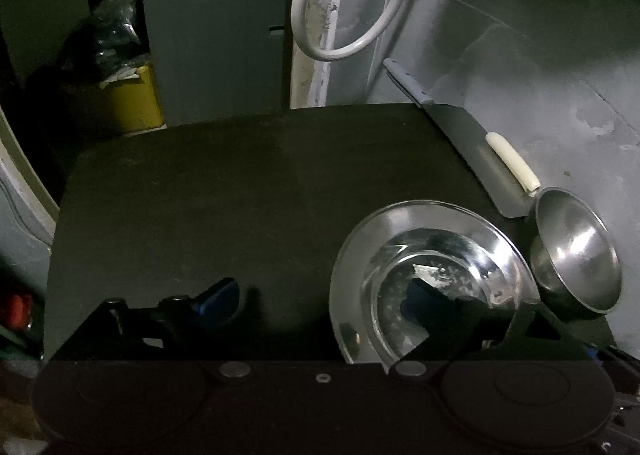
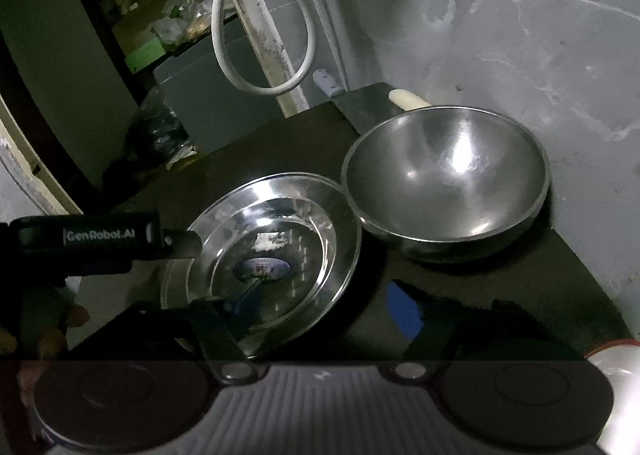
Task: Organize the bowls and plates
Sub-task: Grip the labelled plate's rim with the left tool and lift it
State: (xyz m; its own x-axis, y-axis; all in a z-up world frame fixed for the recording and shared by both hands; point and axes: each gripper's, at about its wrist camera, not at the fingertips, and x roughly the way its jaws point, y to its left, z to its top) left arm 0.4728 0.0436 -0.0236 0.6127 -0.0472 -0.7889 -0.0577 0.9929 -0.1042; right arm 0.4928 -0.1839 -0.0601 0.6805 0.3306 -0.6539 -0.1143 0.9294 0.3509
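Note:
A shallow steel plate (image 1: pixel 432 275) (image 2: pixel 276 255) lies on the dark counter (image 1: pixel 240 183), with a deeper steel bowl (image 1: pixel 576 255) (image 2: pixel 444 179) touching its right side. My left gripper (image 1: pixel 316 299) is open and straddles the plate's left rim, one finger inside the plate and the other on the counter. My right gripper (image 2: pixel 322 307) is open across the plate's right rim, its left finger over the plate and its right finger (image 2: pixel 404 311) on the counter. In the right wrist view a finger (image 2: pixel 182 243) of the left gripper reaches over the plate's left edge.
A cleaver with a grey handle (image 1: pixel 408 83) (image 2: pixel 326 81) lies at the counter's back right, with a white cylinder (image 1: pixel 512 163) (image 2: pixel 408 98) resting on it. A grey wall rises close on the right. A white hose loop (image 1: pixel 340 15) hangs behind, and a yellow bin (image 1: pixel 128 99) stands beyond the far edge.

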